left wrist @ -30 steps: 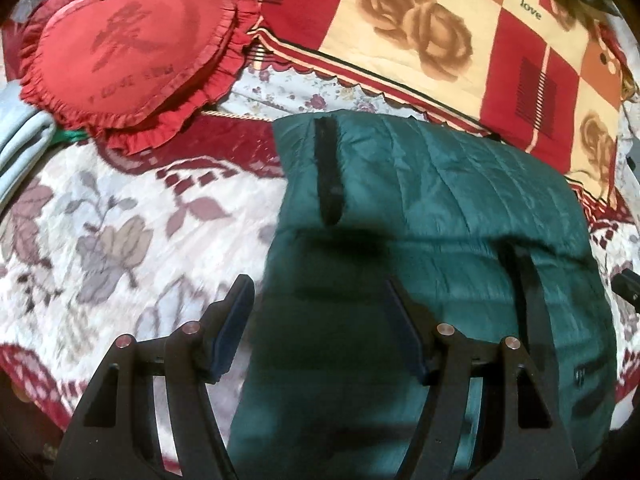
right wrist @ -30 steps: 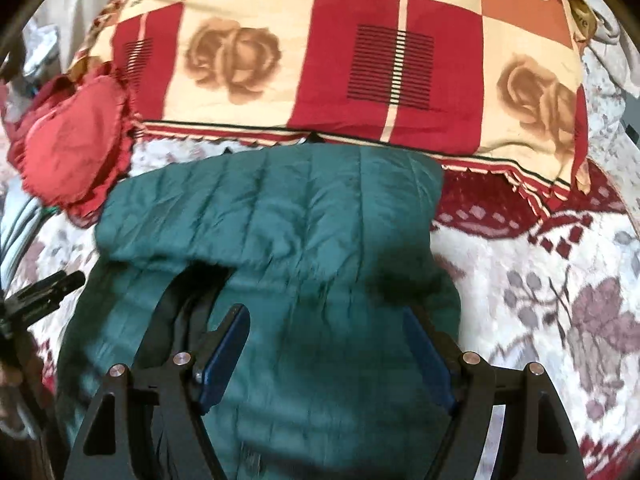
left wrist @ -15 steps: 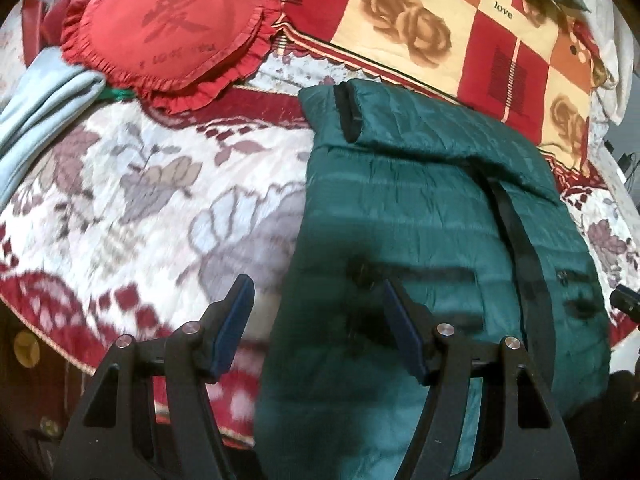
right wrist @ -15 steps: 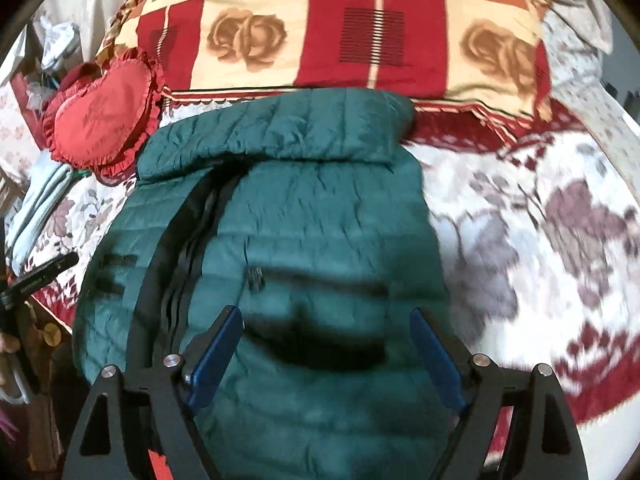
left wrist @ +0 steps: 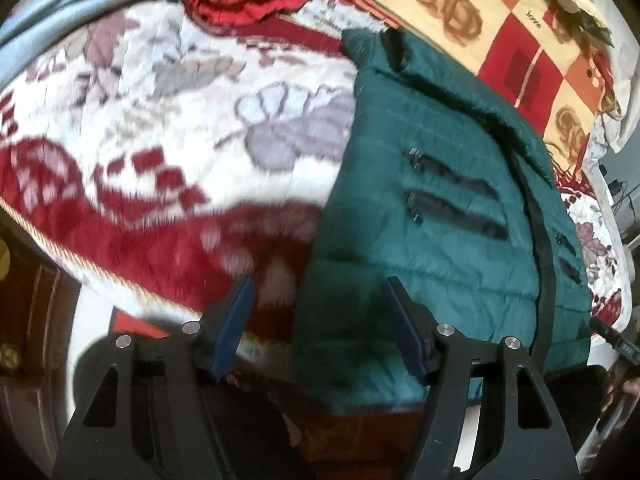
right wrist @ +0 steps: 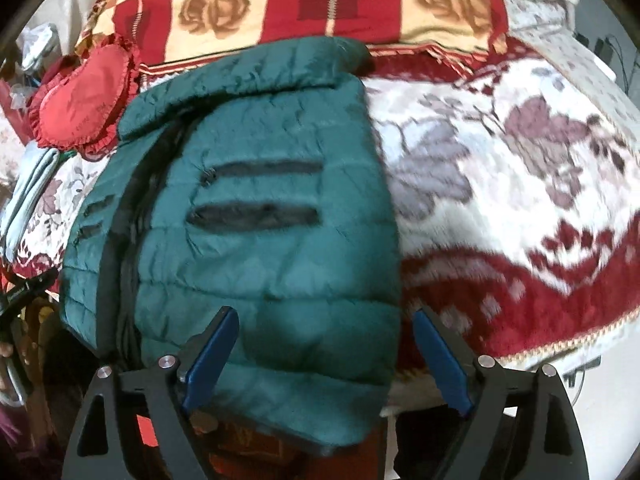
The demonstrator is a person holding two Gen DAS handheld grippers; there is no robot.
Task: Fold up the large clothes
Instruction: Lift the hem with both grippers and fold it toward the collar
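Note:
A dark green quilted puffer jacket (left wrist: 440, 208) lies on the bed, its far end folded over, black zipper and pocket slits showing. Its near hem hangs over the bed edge. It also shows in the right wrist view (right wrist: 264, 216). My left gripper (left wrist: 320, 320) is open and empty above the jacket's near left corner. My right gripper (right wrist: 324, 352) is open and empty above the jacket's near right hem. Neither touches the cloth.
A floral red and white blanket (left wrist: 160, 128) covers the bed. A red heart cushion (right wrist: 84, 96), a checked rose pillow (right wrist: 312, 0) and folded light blue cloth (left wrist: 60, 4) lie at the far side. The bed's front edge (right wrist: 560, 340) is close below.
Both grippers have pulled back toward the near bed edge, from over the jacket's middle to its hem. The jacket lies as before. Both stay open.

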